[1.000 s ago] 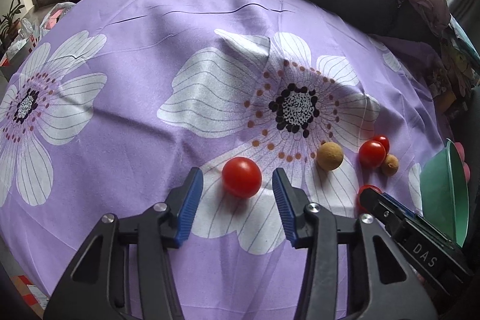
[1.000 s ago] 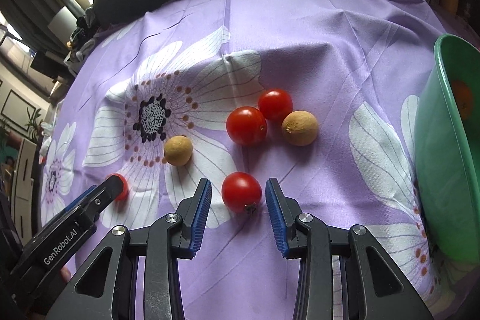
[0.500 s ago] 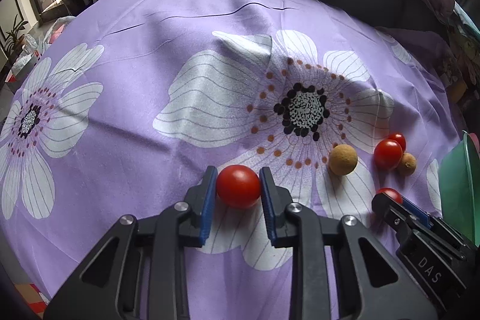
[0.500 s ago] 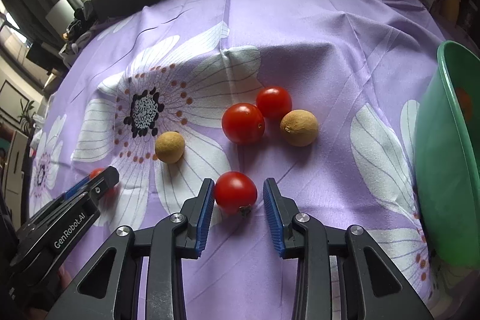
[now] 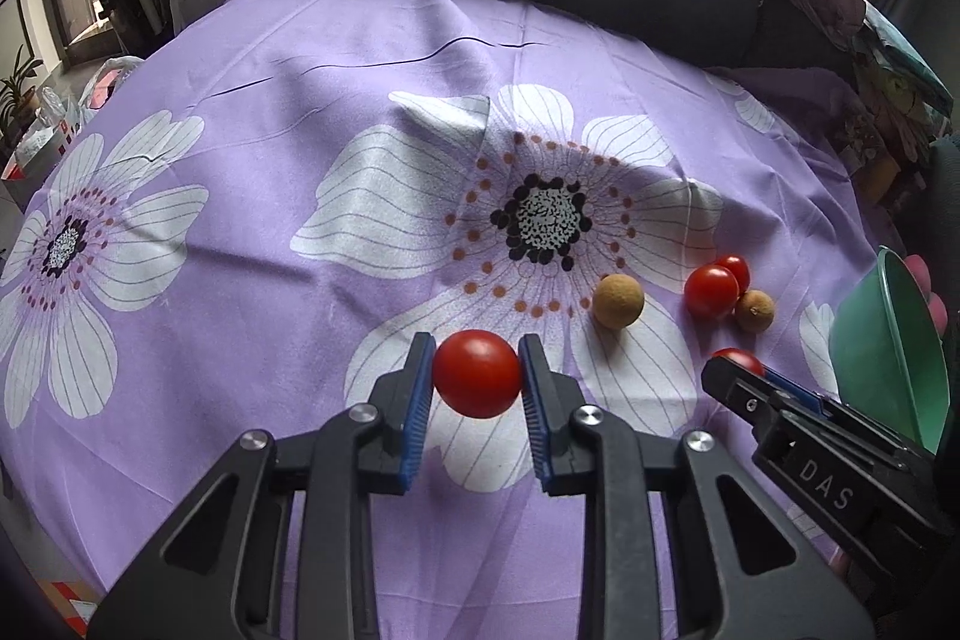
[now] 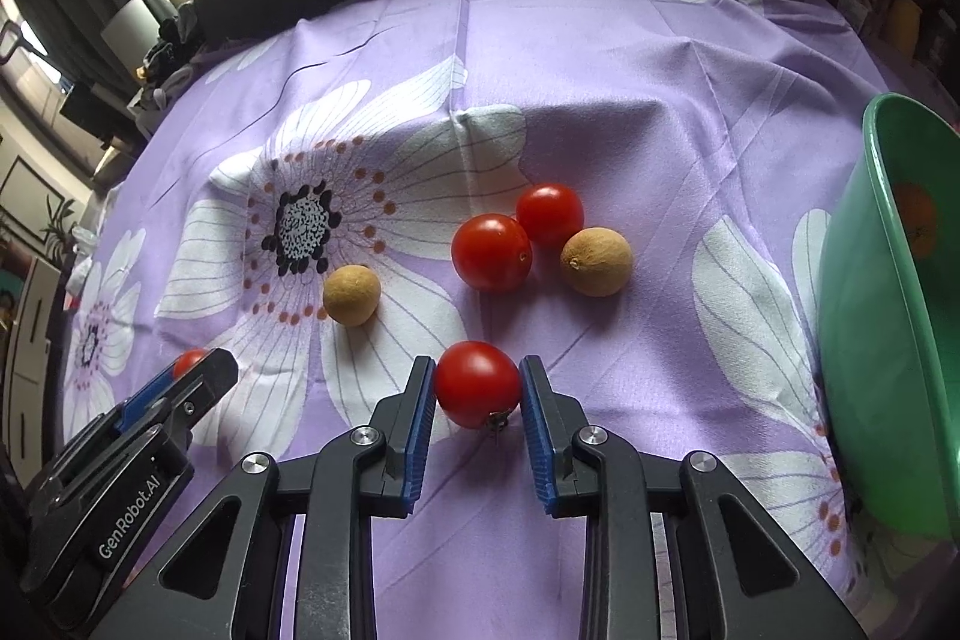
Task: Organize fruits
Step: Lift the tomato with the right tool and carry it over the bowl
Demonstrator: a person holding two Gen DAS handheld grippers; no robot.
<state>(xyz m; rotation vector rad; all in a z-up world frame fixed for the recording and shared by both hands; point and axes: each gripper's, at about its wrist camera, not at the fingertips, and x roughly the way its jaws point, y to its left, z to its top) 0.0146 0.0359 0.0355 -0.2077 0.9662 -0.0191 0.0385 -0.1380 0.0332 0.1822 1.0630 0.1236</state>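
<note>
Left gripper (image 5: 477, 376) clamps tomato (image 5: 477, 373), lifted off purple cloth (image 5: 300, 172). Right gripper (image 6: 477, 391) pinches second tomato (image 6: 477, 383), low over cloth. Two tomatoes, two brown fruits loose beyond. Green bowl (image 6: 870, 340) at right, orange fruit inside.

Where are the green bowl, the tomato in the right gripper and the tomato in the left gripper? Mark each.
green bowl (image 6: 870, 340), right wrist view, inner wall.
right gripper's tomato (image 6: 477, 391), right wrist view, front face.
left gripper's tomato (image 5: 477, 373), left wrist view, front face.
</note>
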